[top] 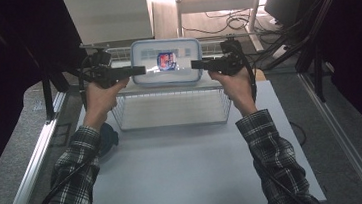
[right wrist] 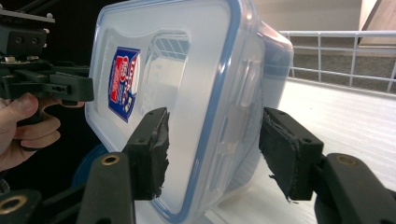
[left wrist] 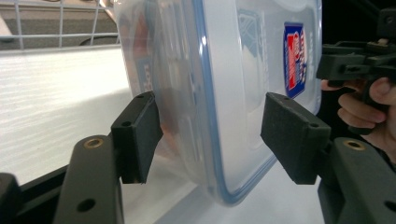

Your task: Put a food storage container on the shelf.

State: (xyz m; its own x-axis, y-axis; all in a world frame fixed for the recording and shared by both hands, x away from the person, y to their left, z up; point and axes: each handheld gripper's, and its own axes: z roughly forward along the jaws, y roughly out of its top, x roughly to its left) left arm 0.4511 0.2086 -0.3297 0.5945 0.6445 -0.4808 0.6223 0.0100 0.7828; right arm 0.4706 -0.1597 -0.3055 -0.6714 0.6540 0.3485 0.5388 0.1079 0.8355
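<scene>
A clear plastic container (top: 165, 48) with a blue-rimmed lid and a red-and-blue label (top: 166, 60) stands on edge, lid facing me, above the far side of a wire basket (top: 172, 110). My left gripper (top: 140, 69) clamps its left edge and my right gripper (top: 194, 64) clamps its right edge. In the left gripper view the container (left wrist: 224, 70) sits between the pads of the left gripper (left wrist: 212, 123), one pad on the body, one on the lid. The right gripper view shows the same grip on the container (right wrist: 187, 84) by the right gripper (right wrist: 217, 144).
The wire basket rests on a white board (top: 185, 172) covering the table. A blue round object (top: 108, 139) lies beside the left forearm. A wire rack rail (top: 114, 50) runs behind the container. Metal frame bars stand at both sides.
</scene>
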